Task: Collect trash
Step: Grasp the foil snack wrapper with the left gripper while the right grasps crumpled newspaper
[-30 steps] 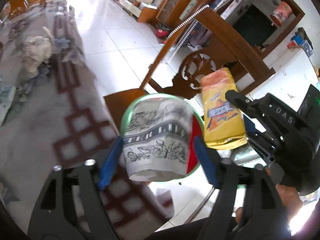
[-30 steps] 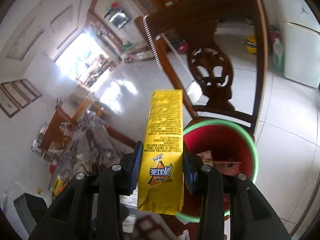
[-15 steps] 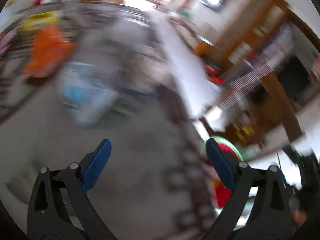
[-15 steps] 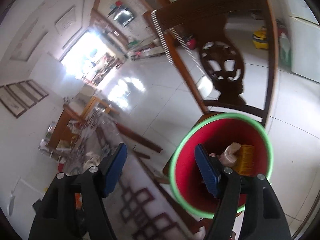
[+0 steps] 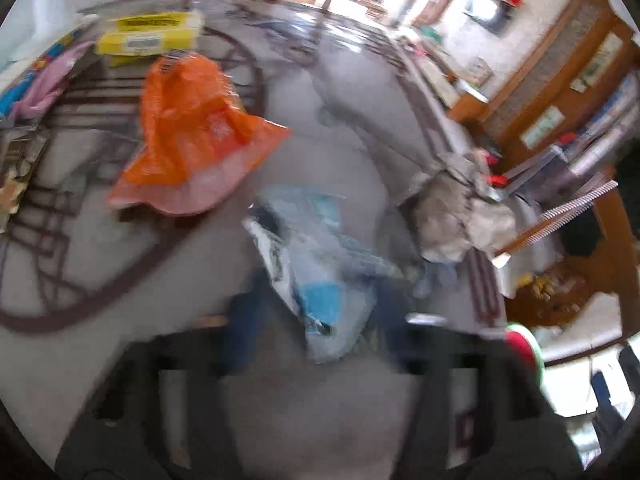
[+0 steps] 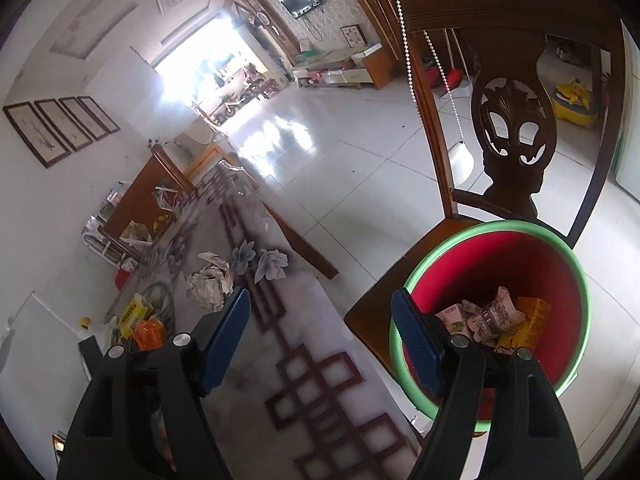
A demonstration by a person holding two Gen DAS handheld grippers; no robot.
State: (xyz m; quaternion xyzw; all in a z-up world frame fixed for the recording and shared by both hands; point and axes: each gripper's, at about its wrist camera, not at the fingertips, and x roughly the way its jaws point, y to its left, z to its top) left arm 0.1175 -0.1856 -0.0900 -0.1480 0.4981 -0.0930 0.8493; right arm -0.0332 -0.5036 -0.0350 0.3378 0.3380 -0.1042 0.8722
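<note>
A crumpled blue-and-white plastic wrapper (image 5: 320, 268) lies on the grey patterned tablecloth (image 5: 200, 264) and sits right between the blurred blue pads of the left gripper (image 5: 316, 312), whose jaws are closing around it; the smear in the left wrist view hides whether the pads already press on it. Just beyond the wrapper, up and to its left, an orange plastic bag (image 5: 188, 136) lies spread on the cloth, and to the wrapper's right is a ball of crumpled newspaper (image 5: 452, 220) near the table edge. Farther back are yellow packets (image 5: 148, 36) and a pink wrapper (image 5: 48, 80) by the far rim. At the lower right edge of that view a sliver of the red bucket (image 5: 524, 344) with its green rim shows. From the right wrist view, the bucket (image 6: 492, 264) stands on the seat of a carved wooden chair (image 6: 516, 136) beside the table, and it already contains a rolled printed paper (image 6: 494, 316), a yellow carton (image 6: 528, 320) and other scraps. The right gripper (image 6: 320, 328) hangs near the bucket's rim with its blue fingers (image 6: 228, 328) wide apart, the jaws opening and nothing between them. Beneath it the tablecloth (image 6: 304, 320) runs away toward the bright doorway, with the newspaper ball (image 6: 208, 284) on it and white tiled floor (image 6: 340, 140) beyond
</note>
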